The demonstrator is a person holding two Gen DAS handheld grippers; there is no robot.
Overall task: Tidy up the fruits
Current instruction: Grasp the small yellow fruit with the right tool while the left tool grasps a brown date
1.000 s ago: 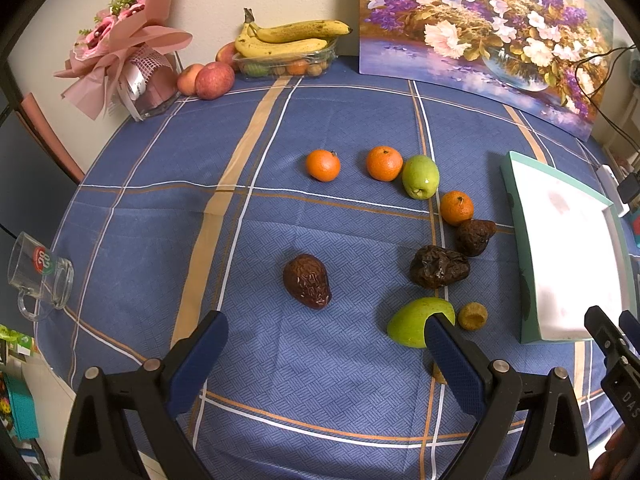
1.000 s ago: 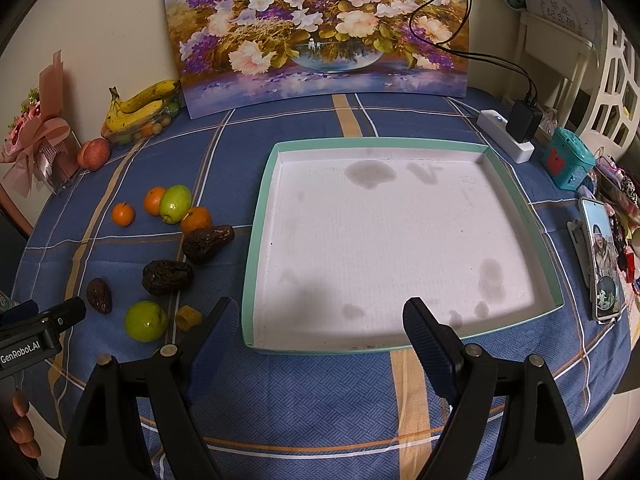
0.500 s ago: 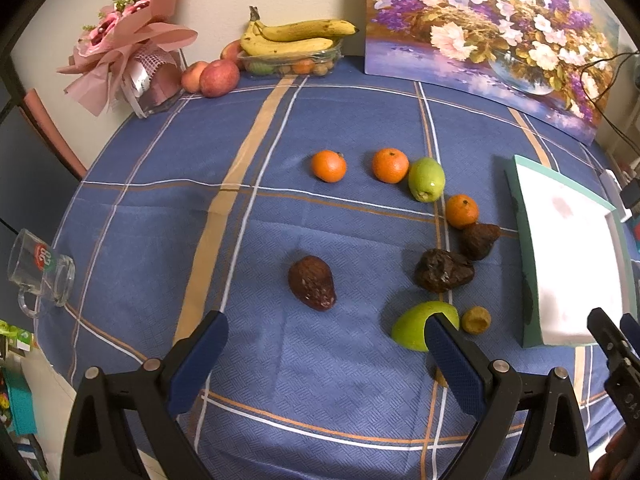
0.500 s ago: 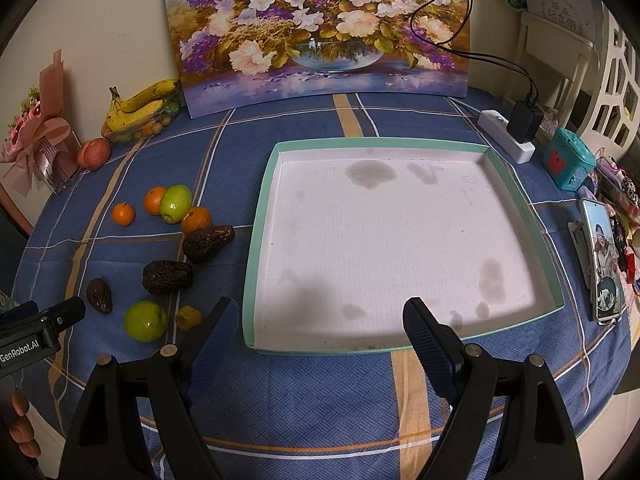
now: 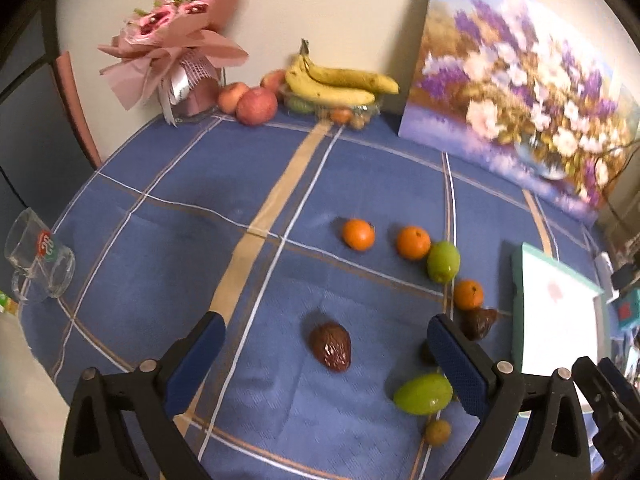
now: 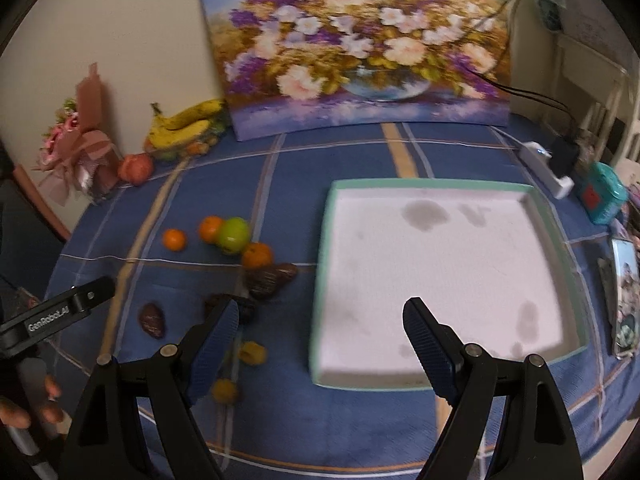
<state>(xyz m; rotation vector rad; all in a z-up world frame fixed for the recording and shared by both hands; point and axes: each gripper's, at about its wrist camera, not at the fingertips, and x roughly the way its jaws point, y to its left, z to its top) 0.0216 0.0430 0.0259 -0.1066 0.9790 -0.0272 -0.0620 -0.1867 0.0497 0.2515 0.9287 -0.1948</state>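
Loose fruit lies on the blue checked tablecloth: three oranges (image 5: 358, 233), a green apple (image 5: 443, 261), a green mango (image 5: 423, 393), dark shrivelled fruits (image 5: 331, 345) and a small yellow fruit (image 5: 437, 432). My left gripper (image 5: 326, 342) is open and empty, with the dark fruit between its fingers, just ahead. A white tray with a green rim (image 6: 325, 248) sits to the right. My right gripper (image 6: 320, 330) is open and empty over the tray's near left edge. The same fruits show left of the tray in the right wrist view, with the green apple (image 6: 234, 234) among them.
A flower painting (image 6: 360, 48) leans on the back wall. Bananas (image 5: 340, 84), apples (image 5: 256, 105) and a pink bouquet (image 5: 180, 48) stand at the back. A glass mug (image 5: 38, 258) sits at the left table edge. A charger (image 6: 554, 164), teal box (image 6: 604, 196) and phone (image 6: 626, 296) lie right.
Both grippers have moved forward and lower toward the table. The left now frames the dark fruit closely; the right has shifted left over the tray's left edge. Both stay open.
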